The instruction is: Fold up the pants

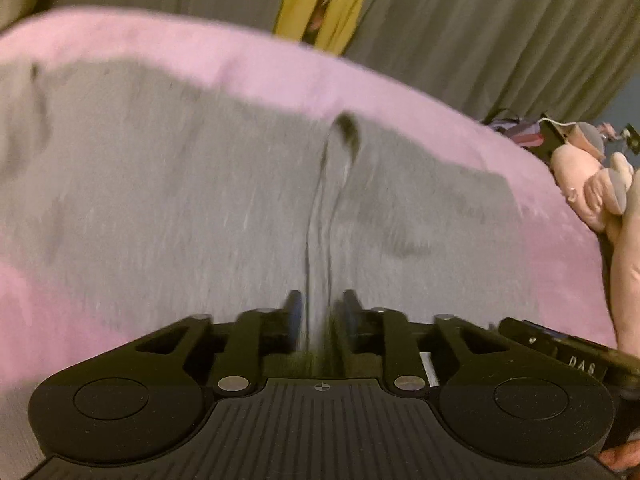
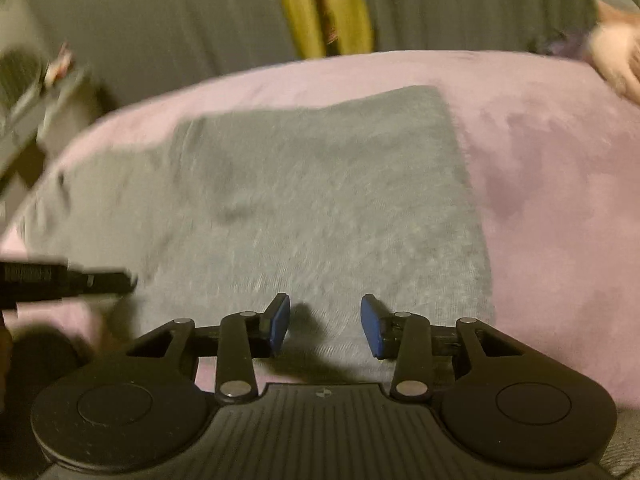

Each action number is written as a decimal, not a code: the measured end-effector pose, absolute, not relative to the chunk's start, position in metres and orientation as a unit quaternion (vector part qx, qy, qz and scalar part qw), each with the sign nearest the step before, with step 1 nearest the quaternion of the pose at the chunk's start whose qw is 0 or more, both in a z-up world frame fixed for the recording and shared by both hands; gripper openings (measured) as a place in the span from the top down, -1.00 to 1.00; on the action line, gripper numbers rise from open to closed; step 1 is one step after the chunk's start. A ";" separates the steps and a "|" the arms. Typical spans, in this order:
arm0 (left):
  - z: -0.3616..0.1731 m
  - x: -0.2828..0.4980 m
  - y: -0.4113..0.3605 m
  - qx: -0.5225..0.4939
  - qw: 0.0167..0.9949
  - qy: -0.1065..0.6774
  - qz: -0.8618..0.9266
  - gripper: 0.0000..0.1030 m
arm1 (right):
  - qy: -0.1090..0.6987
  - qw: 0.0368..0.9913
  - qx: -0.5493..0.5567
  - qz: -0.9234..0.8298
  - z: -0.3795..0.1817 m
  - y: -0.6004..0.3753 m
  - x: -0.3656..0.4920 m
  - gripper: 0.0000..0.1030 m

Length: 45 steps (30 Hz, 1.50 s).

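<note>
Grey pants (image 1: 200,184) lie spread on a pink blanket (image 1: 160,36). My left gripper (image 1: 322,312) is shut on a pinched ridge of the pants, and a taut crease runs from its fingers toward the far edge. In the right wrist view the pants (image 2: 320,184) form a broad folded panel. My right gripper (image 2: 325,322) hovers over their near edge. Its blue pads (image 2: 280,320) stand apart with only flat cloth below them. The left gripper's black body (image 2: 80,278) pokes in from the left. The right gripper's body (image 1: 568,350) and a hand (image 1: 628,264) show at the right of the left wrist view.
Grey curtains (image 1: 500,28) hang behind the bed, with a yellow cloth (image 1: 320,4) between them. A pink plush toy (image 1: 592,184) and small clutter lie at the bed's right end. A dark blurred object (image 2: 28,120) sits at the far left. Pink blanket (image 2: 552,184) extends to the right of the pants.
</note>
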<state>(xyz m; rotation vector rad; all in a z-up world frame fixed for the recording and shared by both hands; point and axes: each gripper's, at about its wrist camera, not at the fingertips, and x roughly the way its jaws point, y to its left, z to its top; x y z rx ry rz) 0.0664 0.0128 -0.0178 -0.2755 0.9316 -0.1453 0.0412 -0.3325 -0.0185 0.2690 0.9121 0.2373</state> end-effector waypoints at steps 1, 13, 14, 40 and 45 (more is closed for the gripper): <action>-0.015 0.070 0.010 -0.129 0.885 0.441 -0.073 0.22 | 0.435 0.885 0.137 0.099 -0.019 -0.337 0.043 0.24; -0.045 0.157 -0.033 -0.064 0.895 0.438 -0.045 0.00 | 0.440 0.872 0.183 0.114 -0.038 -0.343 0.055 -0.12; -0.047 0.159 -0.033 -0.063 0.895 0.439 -0.045 0.00 | 0.440 0.871 0.186 0.114 -0.039 -0.343 0.057 -0.13; -0.039 0.146 0.065 -0.219 0.888 0.400 0.056 -0.29 | 0.434 0.870 0.190 0.138 -0.037 -0.341 0.055 -0.48; -0.018 0.089 0.179 -0.395 0.861 0.309 0.089 -0.79 | 0.432 0.866 0.208 0.140 -0.038 -0.345 0.057 -0.51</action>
